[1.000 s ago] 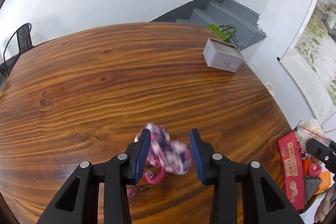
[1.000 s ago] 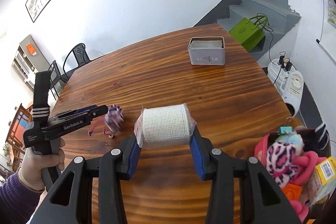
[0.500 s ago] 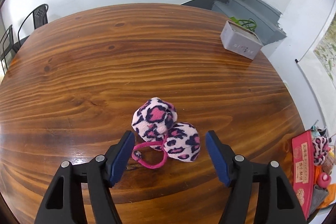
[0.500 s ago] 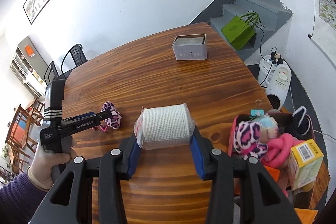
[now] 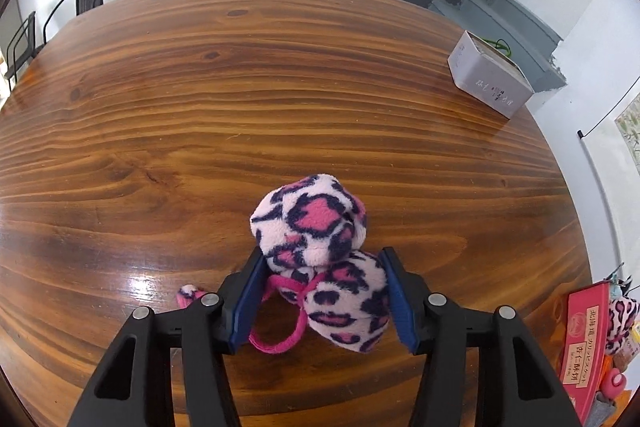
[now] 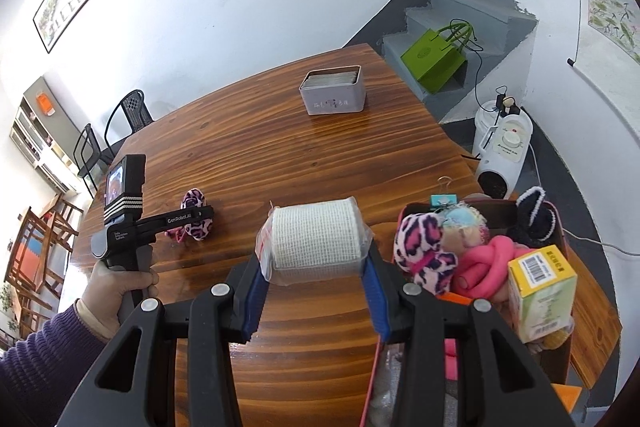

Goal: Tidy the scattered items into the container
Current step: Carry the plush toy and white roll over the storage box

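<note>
1. Your left gripper [image 5: 320,301] straddles the leopard-print plush hair tie [image 5: 320,259] lying on the wooden table [image 5: 200,127]. Its jaws have just been closing around the tie; the right pad [image 5: 398,301] meets the lower pom-pom, while the left pad [image 5: 246,297] touches only the pink elastic loop. You cannot tell whether the grip is firm
2. In the right wrist view, the same hair tie [image 6: 194,217] sits on the table [image 6: 280,155] just beyond the left gripper [image 6: 202,215], held by your left hand [image 6: 120,285]
3. Your right gripper [image 6: 316,279] is clamped on a wrapped roll of white gauze bandage [image 6: 314,241], held crosswise between the blue pads
4. The container [image 6: 558,233] stands just right of the roll, at the table's near right corner. It holds a second leopard-print hair tie [image 6: 424,247], a pink knotted band [image 6: 486,259] and a yellow carton [image 6: 542,293]
5. A grey tin [image 6: 332,91] stands well apart, near the far edge of the table
</note>
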### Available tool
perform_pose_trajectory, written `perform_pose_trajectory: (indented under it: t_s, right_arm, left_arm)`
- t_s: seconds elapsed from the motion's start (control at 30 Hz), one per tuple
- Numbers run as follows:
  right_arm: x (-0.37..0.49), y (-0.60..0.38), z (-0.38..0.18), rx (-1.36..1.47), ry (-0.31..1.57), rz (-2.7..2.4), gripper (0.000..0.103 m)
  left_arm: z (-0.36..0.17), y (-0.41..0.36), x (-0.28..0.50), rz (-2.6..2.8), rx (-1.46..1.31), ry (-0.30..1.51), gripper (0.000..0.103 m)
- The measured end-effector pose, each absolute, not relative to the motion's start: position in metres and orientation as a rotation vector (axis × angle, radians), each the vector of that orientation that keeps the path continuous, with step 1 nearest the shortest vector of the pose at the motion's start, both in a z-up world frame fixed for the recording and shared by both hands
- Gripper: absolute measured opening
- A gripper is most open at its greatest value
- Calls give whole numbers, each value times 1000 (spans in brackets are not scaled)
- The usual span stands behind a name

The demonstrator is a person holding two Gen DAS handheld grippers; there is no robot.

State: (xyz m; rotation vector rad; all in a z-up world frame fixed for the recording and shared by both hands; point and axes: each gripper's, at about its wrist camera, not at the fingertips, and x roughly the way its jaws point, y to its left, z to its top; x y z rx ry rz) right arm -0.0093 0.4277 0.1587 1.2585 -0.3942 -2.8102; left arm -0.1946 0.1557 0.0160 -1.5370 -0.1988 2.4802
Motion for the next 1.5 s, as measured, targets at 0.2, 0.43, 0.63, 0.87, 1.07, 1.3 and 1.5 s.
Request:
perform_pose_trajectory:
  t_s: [0.2, 0.43, 0.63, 0.87, 1.07, 1.3, 1.5]
  right_arm:
    - [-2, 442, 161, 1249, -419, -2820, 47]
    - [13, 473, 165, 1243, -451, -2862, 47]
    - [31, 509, 175, 1225, -490, -2925, 47]
    - [51, 542, 181, 1205, -520, -2969, 47]
    - [68, 560, 178, 1212, -538, -2971, 47]
    - [77, 578, 174, 1218, -564, -2963, 47]
    - [78, 584, 174, 1200, -557, -2951, 47]
  left_arm:
    - [34, 158, -182, 2483, -1486, -191, 55]
    - [73, 187, -150, 2432, -1379, -168, 55]
    - [97, 236, -105, 2305, -1308, -129, 55]
    - [121, 292, -60, 2172, -1245, -85, 55]
    - [133, 334, -15, 2052, -1216, -23, 55]
    - [136, 372, 33, 1943, -1203, 69, 55]
    - [126, 397, 58, 1892, -1209, 137, 55]
